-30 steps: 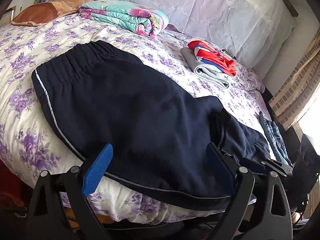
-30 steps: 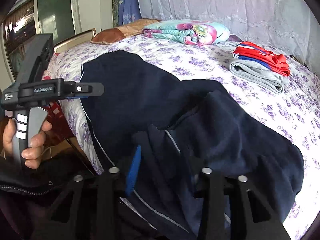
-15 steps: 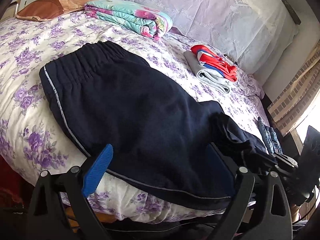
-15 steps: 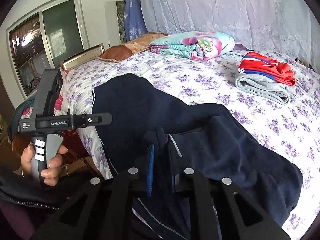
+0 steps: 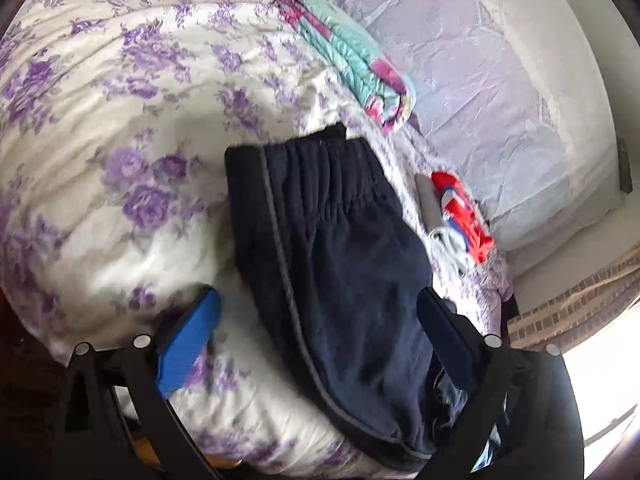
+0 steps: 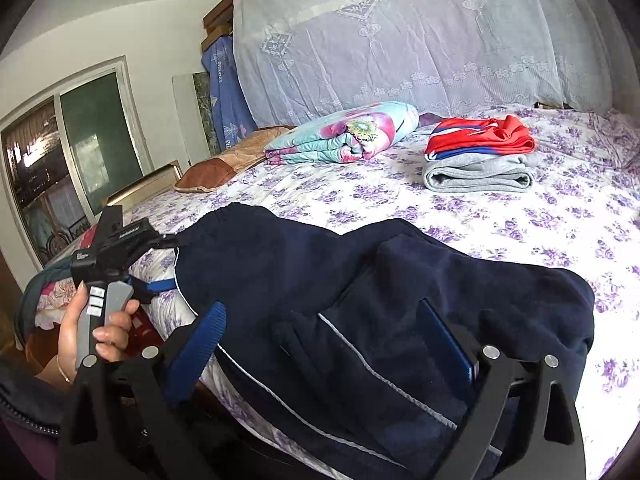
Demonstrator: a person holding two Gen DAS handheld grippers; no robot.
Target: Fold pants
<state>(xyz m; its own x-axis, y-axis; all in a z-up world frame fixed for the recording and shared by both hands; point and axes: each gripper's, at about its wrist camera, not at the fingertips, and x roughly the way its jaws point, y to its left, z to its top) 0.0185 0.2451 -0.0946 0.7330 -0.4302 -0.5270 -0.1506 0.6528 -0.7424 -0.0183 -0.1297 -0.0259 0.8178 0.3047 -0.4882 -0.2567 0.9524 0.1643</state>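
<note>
- Dark navy fleece pants with a pale side stripe (image 6: 360, 312) are being folded on a purple-flowered bedsheet (image 6: 520, 208).
- Both the left gripper (image 5: 320, 320) and the right gripper (image 6: 320, 320) are being held spread apart, gripping nothing.
- The waistband (image 5: 304, 168) should be pinched squarely.

- The pants (image 6: 360, 320) lie on the bed (image 6: 520, 216) at its near edge.
- Behind them lie a folded quilt (image 6: 344, 132) left and stacked clothes (image 6: 480, 160) right.

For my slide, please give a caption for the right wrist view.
Open right gripper above navy pants on floral bed.
</note>
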